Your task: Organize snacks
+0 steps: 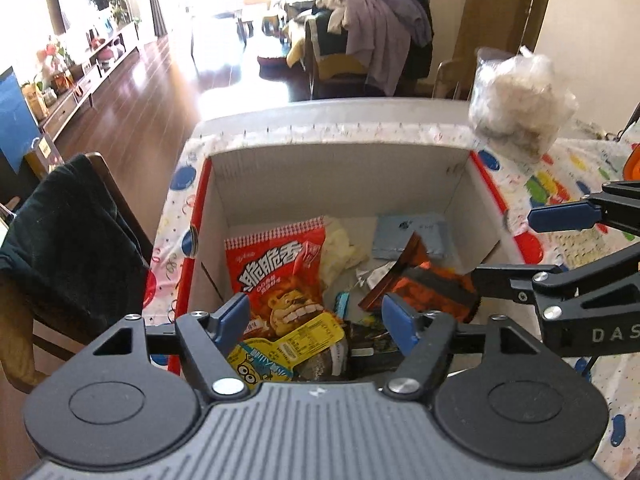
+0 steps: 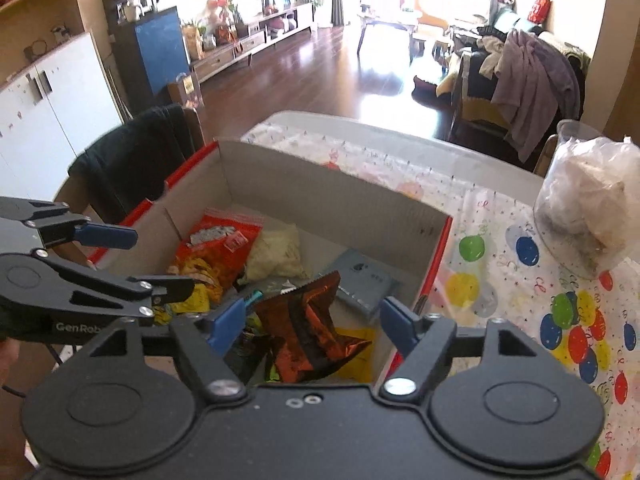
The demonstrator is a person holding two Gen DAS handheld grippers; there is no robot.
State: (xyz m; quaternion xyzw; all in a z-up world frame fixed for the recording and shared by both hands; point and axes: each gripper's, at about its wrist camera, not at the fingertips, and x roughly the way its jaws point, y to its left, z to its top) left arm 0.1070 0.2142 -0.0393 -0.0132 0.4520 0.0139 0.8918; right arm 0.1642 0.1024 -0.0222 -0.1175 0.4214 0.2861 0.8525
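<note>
**Over the box, both tongs empty**

Low in the left wrist view, my left gripper [image 1: 316,316] hangs tilted down over the cardboard box [image 1: 340,172], blue pads set wide with nothing between them. Beneath it lie the red snack bag [image 1: 280,264], a yellow minion pack [image 1: 264,360] and an orange-black foil packet [image 1: 424,284], so I judge most of the sorting done. At the upper right a clear plastic bag [image 1: 516,100] sits outside the box on the balloon tablecloth [image 1: 560,188], possibly left to do.

Across the right wrist view, my right gripper [image 2: 316,320] is also pitched down above the box, spread wide and empty, the foil packet below it. The left gripper reaches in from the left edge.
</note>
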